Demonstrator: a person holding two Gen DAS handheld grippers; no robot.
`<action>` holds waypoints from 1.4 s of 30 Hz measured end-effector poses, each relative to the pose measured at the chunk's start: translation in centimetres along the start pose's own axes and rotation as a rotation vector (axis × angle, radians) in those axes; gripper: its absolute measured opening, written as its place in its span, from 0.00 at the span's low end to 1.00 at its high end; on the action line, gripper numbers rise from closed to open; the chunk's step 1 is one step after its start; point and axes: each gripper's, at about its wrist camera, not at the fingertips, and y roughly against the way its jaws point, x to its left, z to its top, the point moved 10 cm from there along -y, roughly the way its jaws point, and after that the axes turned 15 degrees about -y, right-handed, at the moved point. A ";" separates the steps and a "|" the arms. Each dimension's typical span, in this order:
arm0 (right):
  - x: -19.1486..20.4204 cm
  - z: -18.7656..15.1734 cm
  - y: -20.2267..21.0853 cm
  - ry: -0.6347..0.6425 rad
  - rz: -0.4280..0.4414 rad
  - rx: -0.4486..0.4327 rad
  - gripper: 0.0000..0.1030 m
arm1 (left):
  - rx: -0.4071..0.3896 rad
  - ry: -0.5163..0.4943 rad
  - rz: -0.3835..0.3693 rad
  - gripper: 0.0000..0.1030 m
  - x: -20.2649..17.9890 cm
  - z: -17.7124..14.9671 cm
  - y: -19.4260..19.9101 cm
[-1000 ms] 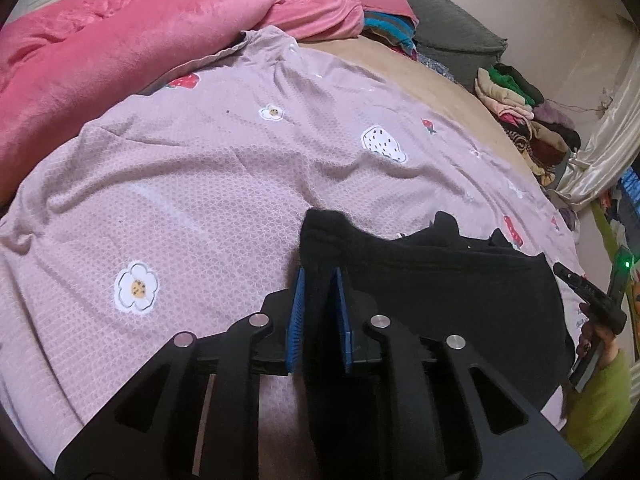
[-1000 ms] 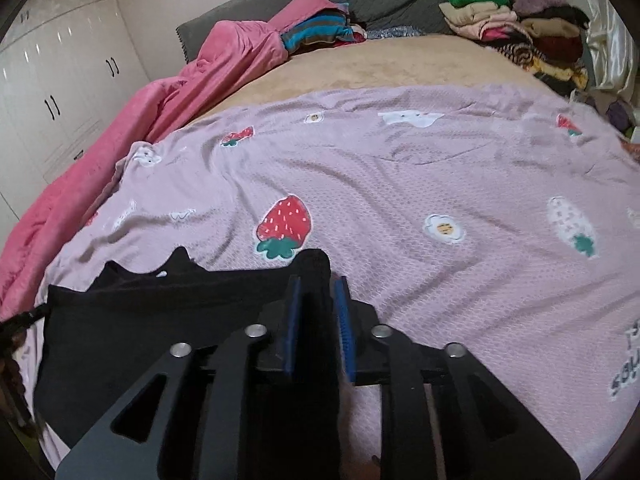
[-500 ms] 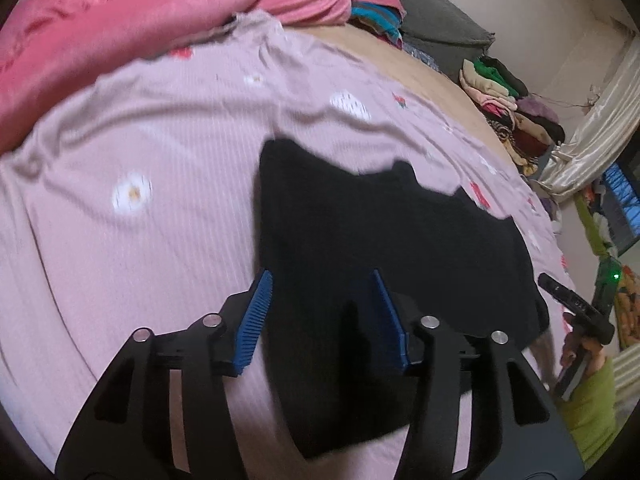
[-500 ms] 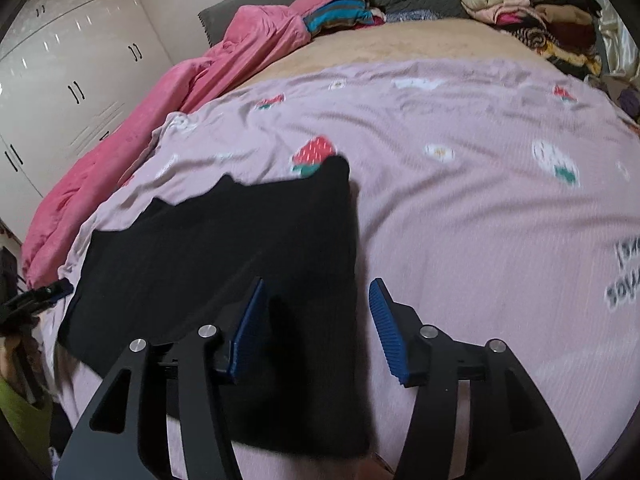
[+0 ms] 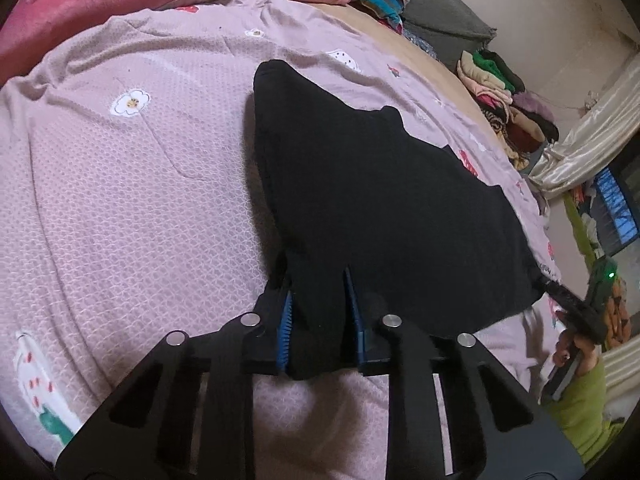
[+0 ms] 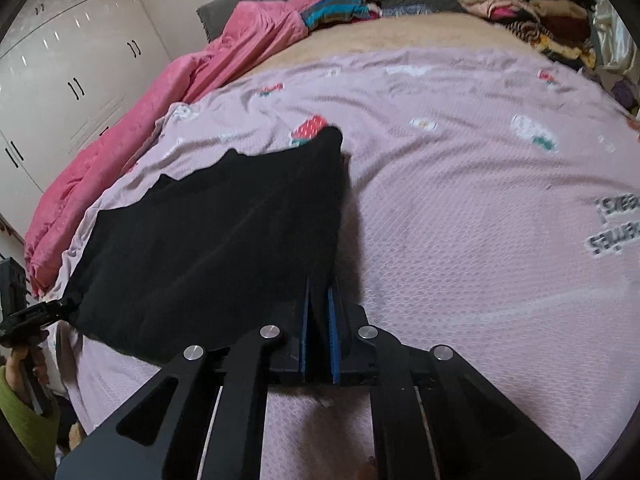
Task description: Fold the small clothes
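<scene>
**Grippers pinch near edge of garment**

Left gripper [image 5: 320, 320] is closing on the black garment [image 5: 372, 200]; right gripper [image 6: 318, 320] is clamped on it. The garment lies flat on the bedsheet [image 5: 120, 200]; judging by that, folding remains.

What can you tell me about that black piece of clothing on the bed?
The black garment is plain, soft-looking dark fabric, spread mostly flat on the lilac printed bedsheet, with a notched far edge. Its near edge is caught at both corners: the left claw is closing on one, the right claw is shut on the other.
</scene>
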 end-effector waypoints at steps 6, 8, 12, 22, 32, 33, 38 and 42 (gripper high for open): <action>-1.4 -1.4 -0.9 0.020 -0.079 0.025 0.07 | 0.012 -0.040 0.049 0.13 0.1 -0.8 0.1; -1.5 -1.5 -1.0 0.017 -0.088 0.018 0.08 | 0.014 -0.057 0.068 0.15 -0.1 -0.9 0.2; -1.7 -1.5 -0.7 0.016 -0.106 0.003 0.14 | 0.022 -0.083 0.095 0.16 -0.3 -0.9 0.6; -2.1 -1.7 0.4 0.016 -0.128 -0.014 0.29 | 0.017 -0.103 0.132 0.17 -0.8 -1.2 1.3; -2.4 -2.2 1.4 0.008 -0.131 -0.026 0.41 | 0.011 -0.114 0.148 0.18 -1.4 -1.5 2.0; -2.3 -2.2 1.6 0.008 -0.130 -0.029 0.43 | 0.010 -0.115 0.149 0.19 -1.4 -1.5 2.0; -2.1 -2.2 2.3 0.009 -0.123 -0.038 0.53 | 0.013 -0.126 0.156 0.22 -1.6 -1.8 2.4; -1.8 -2.2 2.9 0.010 -0.119 -0.049 0.54 | 0.013 -0.130 0.159 0.25 -1.7 -2.0 2.7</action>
